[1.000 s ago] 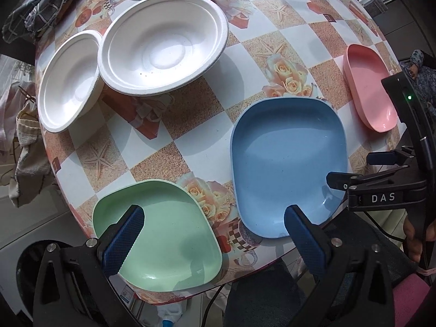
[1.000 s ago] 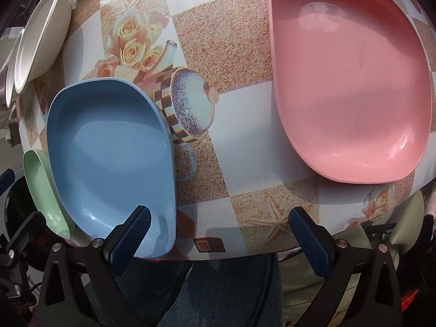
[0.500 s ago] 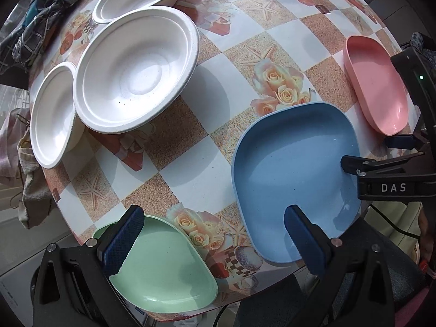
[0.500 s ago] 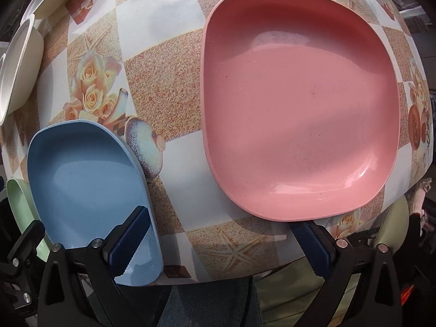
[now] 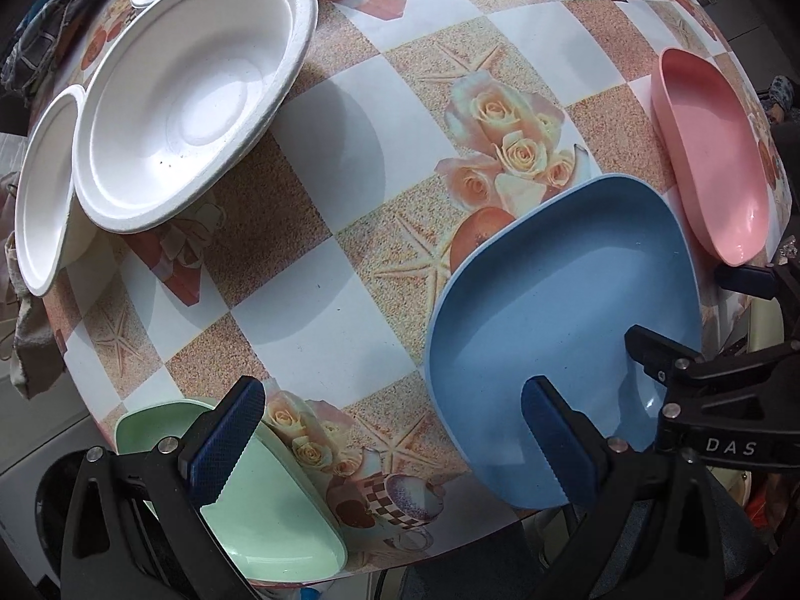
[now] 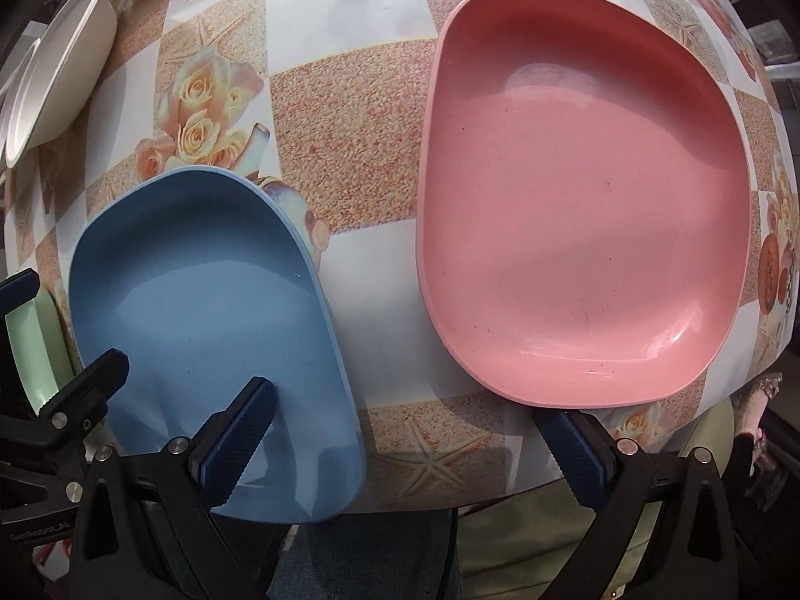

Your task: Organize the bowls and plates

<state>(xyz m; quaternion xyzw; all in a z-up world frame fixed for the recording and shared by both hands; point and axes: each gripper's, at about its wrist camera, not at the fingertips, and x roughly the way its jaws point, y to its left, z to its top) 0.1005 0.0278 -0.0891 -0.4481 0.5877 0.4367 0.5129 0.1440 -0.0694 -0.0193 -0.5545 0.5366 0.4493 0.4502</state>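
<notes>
Left wrist view: left claw (image 5: pixel 392 442) spread, empty, low at the surface (image 5: pixel 320 270) edge; green plate (image 5: pixel 265 510) under left pad, blue plate (image 5: pixel 560 330) under right.

Right wrist view: right claw (image 6: pixel 407 447) spread, empty; pink plate (image 6: pixel 580 210) ahead-right, probably nearer this claw.

A home dining spot. A round table (image 5: pixel 350 230) wears a glossy plastic cloth printed with checks, roses, starfish and teacups. On it sit everyday dishes: white disposable bowls (image 5: pixel 190 95) toward the far left edge, and a blue plastic plate (image 5: pixel 565 295), a pink plastic plate (image 6: pixel 580 200) and a green plastic plate (image 5: pixel 270 505) along the near edge. Crumpled fabric (image 5: pixel 35 25) lies beyond the far left edge.
</notes>
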